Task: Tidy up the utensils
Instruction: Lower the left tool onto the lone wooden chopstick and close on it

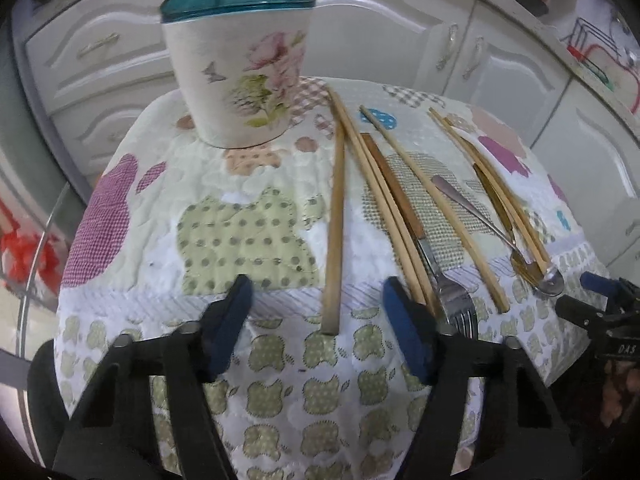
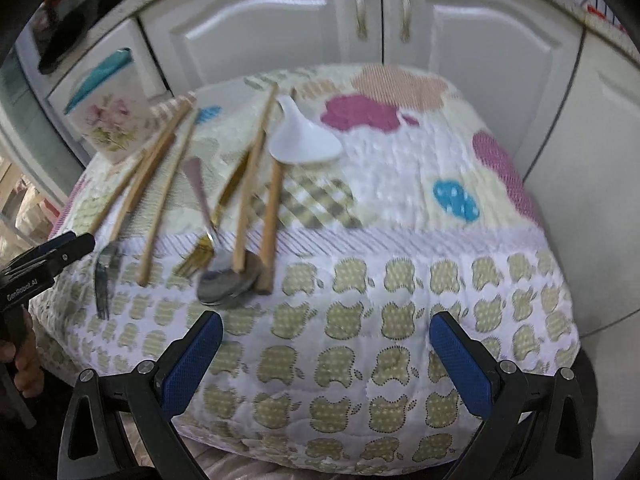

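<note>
Both grippers hang spread and empty over the quilted patchwork cloth [image 1: 240, 216]: the left gripper [image 1: 316, 316] just short of a bamboo chopstick [image 1: 335, 216] and the wood-handled fork [image 1: 424, 240], with the floral, teal-rimmed holder [image 1: 236, 80] far ahead. Ahead-left of the right gripper [image 2: 326, 354], a metal spoon [image 2: 224, 280] nears the cloth's front edge, a white ceramic spoon [image 2: 304, 136] lies farther off, and bare quilt stretches to its right.

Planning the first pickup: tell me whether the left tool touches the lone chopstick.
Apart. In the left wrist view the left tool is open, with quilt visible either side of the chopstick.
</note>
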Demonstrator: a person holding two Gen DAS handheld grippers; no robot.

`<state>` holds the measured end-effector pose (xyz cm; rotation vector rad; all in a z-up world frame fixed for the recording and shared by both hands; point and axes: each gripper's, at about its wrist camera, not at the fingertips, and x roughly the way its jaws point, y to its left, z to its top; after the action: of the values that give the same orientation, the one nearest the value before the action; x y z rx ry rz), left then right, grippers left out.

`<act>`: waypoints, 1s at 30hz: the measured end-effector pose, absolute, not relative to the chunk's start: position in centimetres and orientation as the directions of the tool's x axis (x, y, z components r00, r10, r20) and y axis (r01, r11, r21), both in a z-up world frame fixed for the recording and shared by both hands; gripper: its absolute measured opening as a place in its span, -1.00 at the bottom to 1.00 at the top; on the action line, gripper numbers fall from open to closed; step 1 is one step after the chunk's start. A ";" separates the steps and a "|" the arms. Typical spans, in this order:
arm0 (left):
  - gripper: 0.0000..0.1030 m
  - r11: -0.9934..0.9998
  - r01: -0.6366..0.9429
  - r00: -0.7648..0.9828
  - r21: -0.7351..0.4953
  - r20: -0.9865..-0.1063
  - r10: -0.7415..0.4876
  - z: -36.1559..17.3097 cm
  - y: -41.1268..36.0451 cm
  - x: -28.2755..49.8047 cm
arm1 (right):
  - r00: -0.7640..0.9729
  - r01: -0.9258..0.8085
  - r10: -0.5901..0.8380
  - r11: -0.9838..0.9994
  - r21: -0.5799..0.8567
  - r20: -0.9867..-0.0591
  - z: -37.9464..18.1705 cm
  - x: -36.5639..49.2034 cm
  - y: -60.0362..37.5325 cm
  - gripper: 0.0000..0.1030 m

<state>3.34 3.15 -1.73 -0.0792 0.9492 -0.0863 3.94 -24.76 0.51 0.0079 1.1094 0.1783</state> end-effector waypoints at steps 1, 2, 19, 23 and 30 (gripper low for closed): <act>0.04 0.995 0.037 0.582 -0.097 -0.807 -0.100 -1.8 3.1 3.4 | 0.432 -0.139 0.142 0.986 0.090 -0.891 0.4 4.0 -24.7 1.00; -0.08 0.995 0.036 0.587 -0.090 -0.804 -0.094 -1.9 3.2 3.3 | 0.433 -0.142 0.136 0.987 0.081 -0.891 0.4 3.9 -24.6 1.00; -0.25 0.997 0.041 0.605 -0.072 -0.792 -0.082 -2.2 3.0 2.9 | 0.485 -0.166 0.137 0.984 0.063 -0.863 1.4 3.3 -24.2 0.83; -0.71 0.994 0.052 0.603 -0.096 -0.790 -0.108 -2.3 3.0 3.0 | 0.626 -0.238 0.259 0.962 0.136 -0.735 4.6 2.0 -24.4 0.83; -0.86 0.990 0.088 0.605 -0.109 -0.784 -0.140 -2.0 2.4 2.8 | 0.484 -0.484 0.494 0.839 0.249 -0.722 3.6 5.0 -18.5 -0.24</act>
<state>2.76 2.43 -2.04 -0.0610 0.9120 -0.1319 5.02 -18.46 3.60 0.0120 0.8829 0.5957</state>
